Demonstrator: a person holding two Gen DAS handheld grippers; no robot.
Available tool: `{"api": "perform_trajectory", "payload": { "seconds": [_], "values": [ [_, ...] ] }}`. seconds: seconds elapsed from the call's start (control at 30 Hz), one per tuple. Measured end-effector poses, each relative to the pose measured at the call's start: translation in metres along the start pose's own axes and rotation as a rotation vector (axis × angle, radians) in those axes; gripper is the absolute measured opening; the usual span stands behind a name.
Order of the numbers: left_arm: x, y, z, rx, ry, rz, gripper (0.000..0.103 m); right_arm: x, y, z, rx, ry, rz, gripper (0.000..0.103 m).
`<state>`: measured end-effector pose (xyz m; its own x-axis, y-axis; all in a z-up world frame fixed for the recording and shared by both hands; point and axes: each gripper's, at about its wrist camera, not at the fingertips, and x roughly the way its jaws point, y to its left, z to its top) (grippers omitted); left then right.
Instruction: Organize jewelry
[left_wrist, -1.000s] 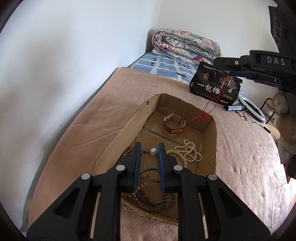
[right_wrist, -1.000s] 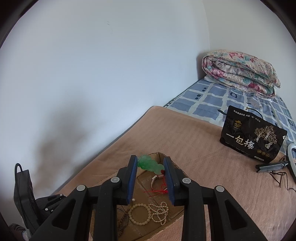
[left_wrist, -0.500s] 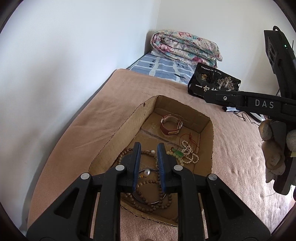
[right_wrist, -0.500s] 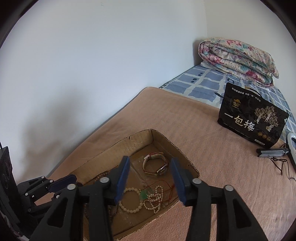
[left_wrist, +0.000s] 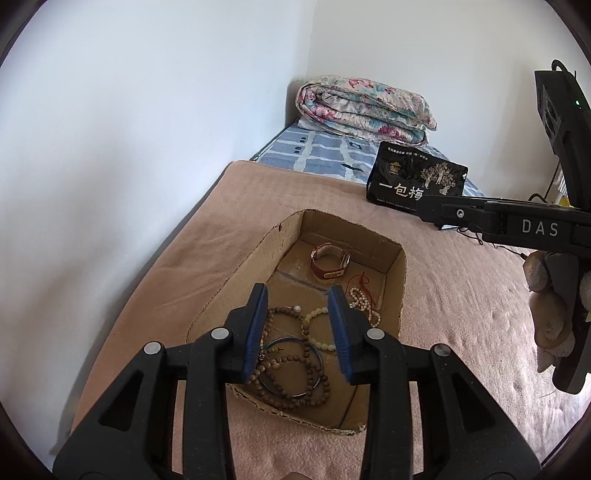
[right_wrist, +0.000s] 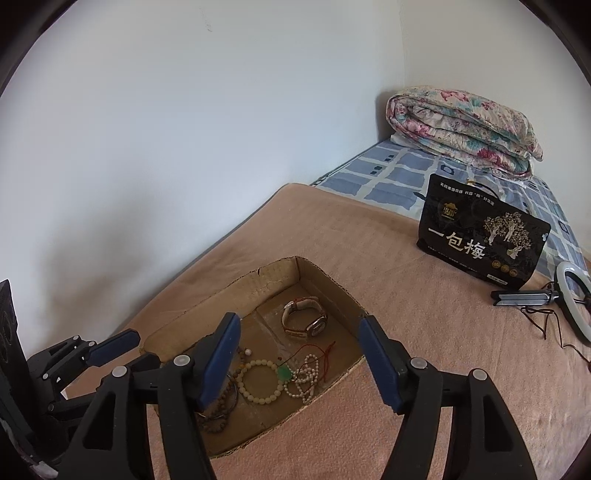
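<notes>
Both grippers — left (left_wrist: 298, 328), right (right_wrist: 299, 358) — opening, nothing between them, over the box (right_wrist: 347, 295); pendant (right_wrist: 285, 373) is in — find your next piece.

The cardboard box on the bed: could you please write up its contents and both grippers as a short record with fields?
container: open cardboard box on a tan blanket
far end: wristwatch with a red and white strap
middle: pale bead bracelet, green pendant on red cord, small white bead strand
near end: brown bead strands and a dark bangle
left gripper: jaws opening, holding nothing
right gripper: jaws opening, wide apart, holding nothing
outside box: black snack bag, ring light
</notes>
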<state>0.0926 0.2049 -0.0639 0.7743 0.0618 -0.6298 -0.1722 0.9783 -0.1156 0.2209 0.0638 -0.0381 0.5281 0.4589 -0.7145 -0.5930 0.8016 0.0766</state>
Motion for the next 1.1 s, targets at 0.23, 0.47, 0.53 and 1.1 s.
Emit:
{"api": "perform_trajectory", "payload": {
  "seconds": [0.23,0.47,0.53,1.1],
  "values": [
    [-0.033,-0.018,0.002,0.046,-0.04,0.0,0.034,-0.044,0.0,-0.01,-0.009,-0.044,-0.042,0.076],
    [-0.068,-0.036,0.001,0.081,-0.059,-0.016,0.034,-0.09,0.001,-0.031,-0.021,-0.082,-0.08,0.081],
    [-0.078,-0.042,-0.001,0.099,-0.061,-0.017,0.034,-0.103,-0.002,-0.039,-0.015,-0.09,-0.084,0.082],
    [-0.121,-0.058,-0.019,0.059,-0.088,0.002,0.08,-0.174,-0.029,-0.106,0.017,-0.143,-0.209,0.103]
  ]
}}
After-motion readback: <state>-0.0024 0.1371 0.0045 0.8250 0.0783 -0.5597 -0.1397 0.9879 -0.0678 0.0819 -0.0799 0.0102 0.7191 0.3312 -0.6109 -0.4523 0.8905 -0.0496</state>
